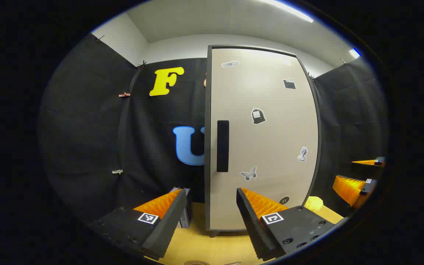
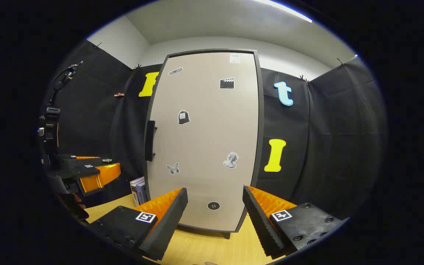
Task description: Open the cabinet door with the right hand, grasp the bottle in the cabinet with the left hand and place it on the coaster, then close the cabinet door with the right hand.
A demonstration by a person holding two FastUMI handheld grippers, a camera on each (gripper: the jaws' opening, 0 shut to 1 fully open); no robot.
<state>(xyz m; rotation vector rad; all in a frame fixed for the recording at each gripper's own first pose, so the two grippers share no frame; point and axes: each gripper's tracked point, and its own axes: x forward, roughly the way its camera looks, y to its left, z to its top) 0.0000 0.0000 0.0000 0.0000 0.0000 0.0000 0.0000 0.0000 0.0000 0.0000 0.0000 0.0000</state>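
Cabinet door (image 2: 202,140) closed — both grippers spread, holding nothing.
Flat beige panel, dark-framed, sticker-dotted, with a black bar handle (image 1: 222,146); it stands on the wooden tabletop (image 2: 212,248). Left gripper (image 1: 212,195) and right gripper (image 2: 215,195) — ridged fingers — face it.

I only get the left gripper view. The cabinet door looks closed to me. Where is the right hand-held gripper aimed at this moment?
Observer: The right hand-held gripper faces the lower part of the door, just above the button sticker. Its fingers are apart with nothing between them.
Operator: Where is the handle from there?
Observer: The handle is up and to the left of its fingers. It stands proud of the door's left edge, and the gripper is not touching it.
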